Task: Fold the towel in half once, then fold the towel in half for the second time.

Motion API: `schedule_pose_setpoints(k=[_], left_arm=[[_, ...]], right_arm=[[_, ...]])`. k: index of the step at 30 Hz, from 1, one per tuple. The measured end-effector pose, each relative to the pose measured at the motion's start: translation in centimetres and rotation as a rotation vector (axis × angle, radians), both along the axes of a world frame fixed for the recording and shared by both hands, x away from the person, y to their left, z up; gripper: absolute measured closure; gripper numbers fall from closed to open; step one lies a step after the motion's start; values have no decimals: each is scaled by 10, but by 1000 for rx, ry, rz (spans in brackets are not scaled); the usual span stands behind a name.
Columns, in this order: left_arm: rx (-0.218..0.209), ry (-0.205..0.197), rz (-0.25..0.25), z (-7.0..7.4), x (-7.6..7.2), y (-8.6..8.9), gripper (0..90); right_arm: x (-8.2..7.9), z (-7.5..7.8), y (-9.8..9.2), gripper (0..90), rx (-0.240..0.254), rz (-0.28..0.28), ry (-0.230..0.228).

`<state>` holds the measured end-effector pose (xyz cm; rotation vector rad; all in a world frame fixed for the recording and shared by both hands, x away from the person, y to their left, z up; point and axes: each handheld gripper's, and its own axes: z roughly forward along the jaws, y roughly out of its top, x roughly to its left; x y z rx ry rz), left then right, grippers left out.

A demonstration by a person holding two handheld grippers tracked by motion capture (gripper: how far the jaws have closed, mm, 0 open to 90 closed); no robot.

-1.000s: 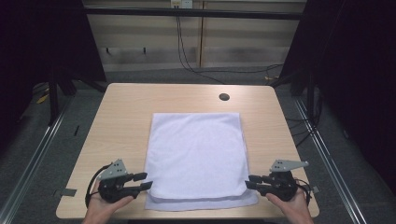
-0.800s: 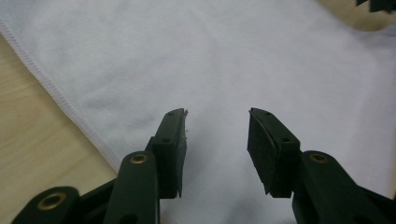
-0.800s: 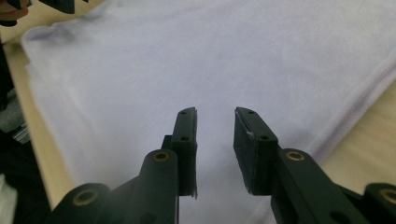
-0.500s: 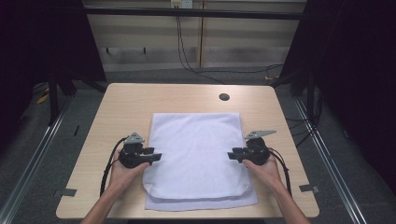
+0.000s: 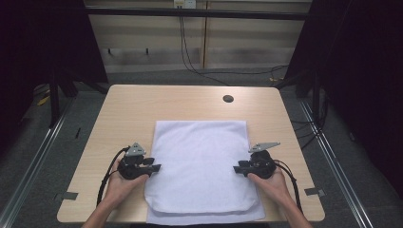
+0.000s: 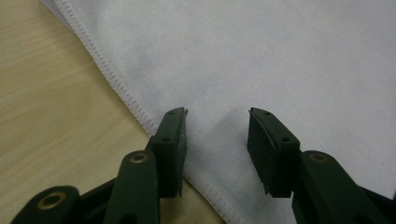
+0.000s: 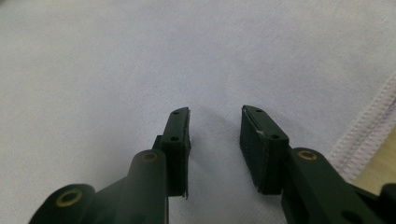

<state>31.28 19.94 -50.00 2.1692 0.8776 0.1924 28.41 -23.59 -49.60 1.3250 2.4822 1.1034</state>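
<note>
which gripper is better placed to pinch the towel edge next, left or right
Left, by a little. Both grippers are open and low over the white towel. The left gripper straddles the stitched hem, one jaw right at the edge. The right gripper sits further in over flat cloth, with its hem off to the side.

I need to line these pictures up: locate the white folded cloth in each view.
High view: white folded cloth lies on the near middle of the wooden table.
Left gripper view: it spans the upper right.
Right gripper view: it covers nearly the whole picture.
Shared landmark: the cloth's stitched hem.
</note>
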Motion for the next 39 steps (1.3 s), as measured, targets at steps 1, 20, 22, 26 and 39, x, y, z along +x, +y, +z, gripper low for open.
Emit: schedule_pose_setpoints(k=[1, 20, 22, 26, 39], left_arm=[[-7, 6, 1, 0, -4, 1, 571], [-84, 49, -2, 19, -21, 16, 473], [-90, 45, 26, 24, -2, 18, 465], [-86, 44, 101, 24, 40, 21, 457], [-94, 75, 201, 16, 112, 16, 441]], right_arm=[[-2, 0, 0, 627, -1, 2, 2], [-19, 23, -12, 549, 67, -1, -33], [2, 30, -17, 525, 71, -45, -67], [49, 35, -28, 507, 55, -105, -104], [116, 18, -40, 509, 24, -183, -42]])
